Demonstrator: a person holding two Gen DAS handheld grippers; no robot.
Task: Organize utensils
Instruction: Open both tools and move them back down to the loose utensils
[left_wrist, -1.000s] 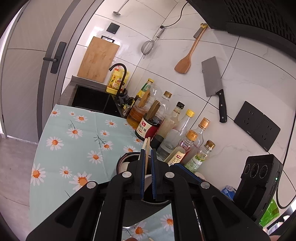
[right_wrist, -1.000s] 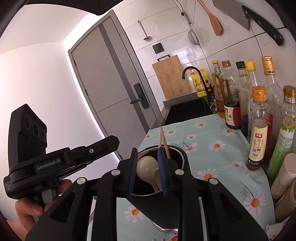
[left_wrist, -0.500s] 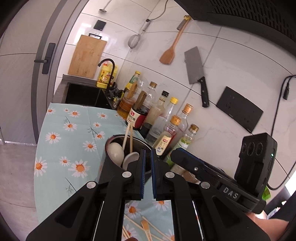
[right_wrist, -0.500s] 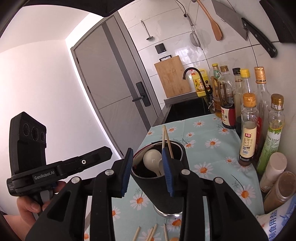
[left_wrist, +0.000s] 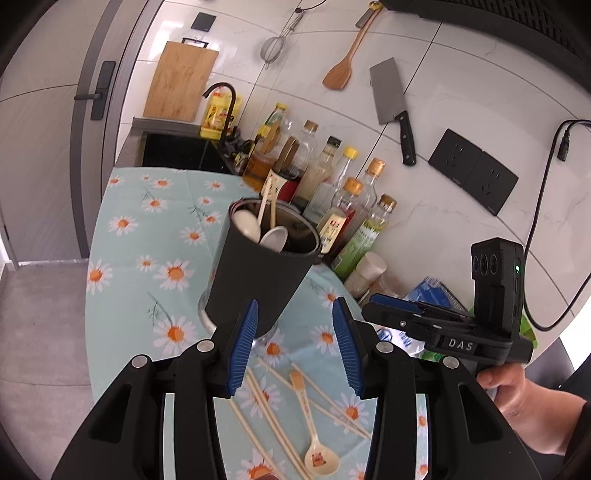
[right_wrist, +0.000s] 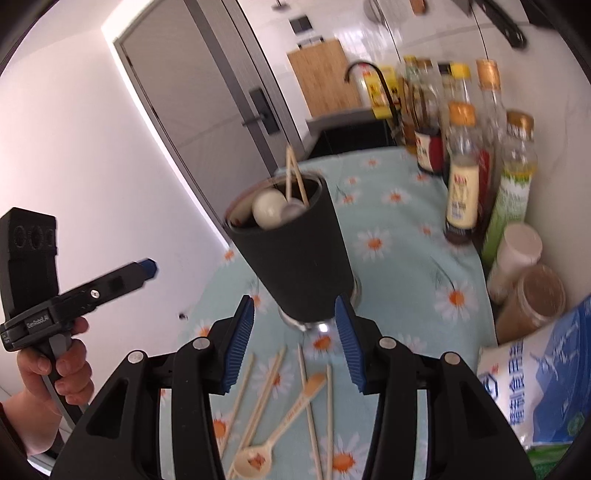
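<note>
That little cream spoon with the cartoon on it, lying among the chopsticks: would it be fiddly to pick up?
Probably. The spoon lies flat on the daisy tablecloth, so there is little to pinch. Its smooth, slim handle looks slippery and may twist between the pads. It seems light plastic, so a nudge would likely slide it against the loose chopsticks beside it.

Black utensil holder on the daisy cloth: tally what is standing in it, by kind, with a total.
White spoons: 2
Wooden chopsticks: 2
Total visible in the black utensil holder: 4
</note>
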